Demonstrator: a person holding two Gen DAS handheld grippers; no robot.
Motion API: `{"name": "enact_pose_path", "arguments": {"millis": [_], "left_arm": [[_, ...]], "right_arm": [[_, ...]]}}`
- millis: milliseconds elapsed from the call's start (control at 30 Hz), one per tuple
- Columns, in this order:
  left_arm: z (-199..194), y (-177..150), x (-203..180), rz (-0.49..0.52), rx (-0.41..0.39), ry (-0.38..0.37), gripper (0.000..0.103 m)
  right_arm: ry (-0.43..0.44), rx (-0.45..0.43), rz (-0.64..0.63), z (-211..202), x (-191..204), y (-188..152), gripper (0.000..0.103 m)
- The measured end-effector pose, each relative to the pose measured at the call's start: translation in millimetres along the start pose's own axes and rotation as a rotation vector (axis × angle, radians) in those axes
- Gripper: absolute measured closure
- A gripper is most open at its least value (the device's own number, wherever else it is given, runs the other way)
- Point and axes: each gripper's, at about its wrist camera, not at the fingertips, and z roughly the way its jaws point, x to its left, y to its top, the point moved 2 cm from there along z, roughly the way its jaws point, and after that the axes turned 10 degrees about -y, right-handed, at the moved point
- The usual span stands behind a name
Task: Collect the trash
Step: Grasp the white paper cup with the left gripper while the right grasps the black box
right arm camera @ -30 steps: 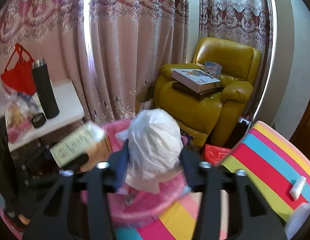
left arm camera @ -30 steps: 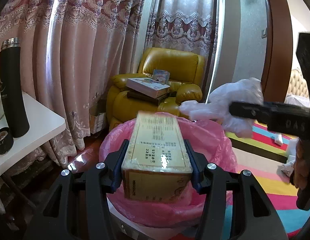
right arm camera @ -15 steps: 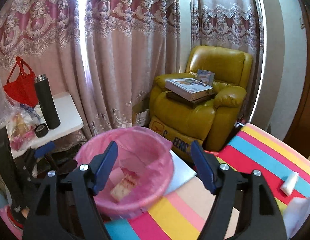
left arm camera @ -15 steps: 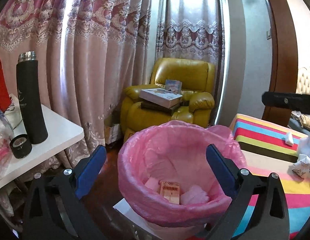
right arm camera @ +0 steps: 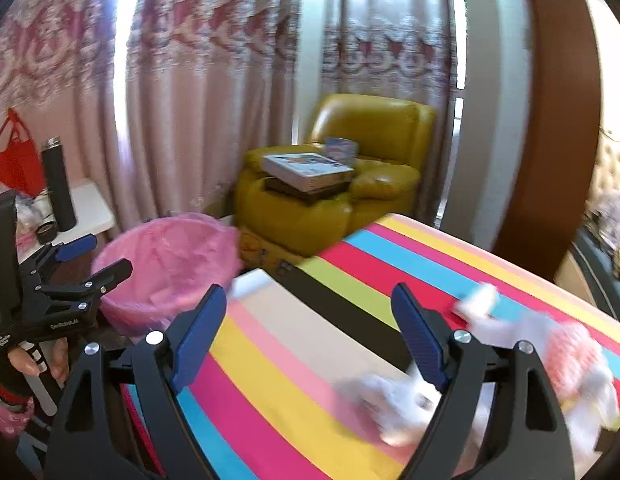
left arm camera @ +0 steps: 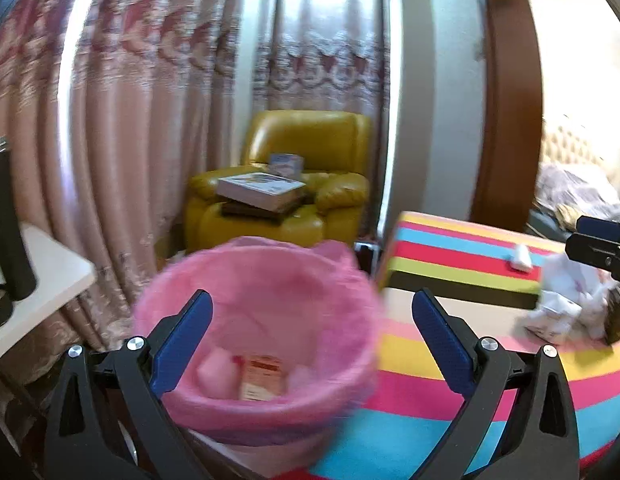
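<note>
Now left claw (left arm camera: 312, 326) gapes empty over bin rim (left arm camera: 253, 252); right claw (right arm camera: 307, 330), just widening, empty.

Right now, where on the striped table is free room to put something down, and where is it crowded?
The striped table is bare in its near-left part, between the right gripper and the edge beside the pink-lined bin. The far stripes toward the yellow armchair are also free. It is crowded at the right, where crumpled white trash and more wrappers lie.

One pink-lined bin (left arm camera: 253, 320), one yellow armchair (left arm camera: 285, 196), one black flask (right arm camera: 58, 184), one red bag (right arm camera: 14, 160) and two stacked books (right arm camera: 305, 174).
</note>
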Motion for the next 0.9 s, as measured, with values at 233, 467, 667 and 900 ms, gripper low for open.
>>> {"name": "enact_pose_path", "arguments": {"millis": [233, 467, 667, 900], "left_arm": [[25, -8, -68, 0.044, 0.064, -0.14, 0.008], [44, -27, -136, 0.109, 0.134, -0.257, 0.008], [57, -40, -176, 0.127, 0.207, -0.34, 0.008], [63, -48, -199, 0.17, 0.242, -0.365, 0.008]], "right_arm": [[-0.137, 0.023, 0.071, -35, -69, -48, 0.02], [-0.26, 0.08, 0.146, -62, -123, -101, 0.02], [-0.324, 0.129, 0.178, -65, -149, -131, 0.02], [-0.371, 0.2, 0.156, -39, -152, -133, 0.02]]}}
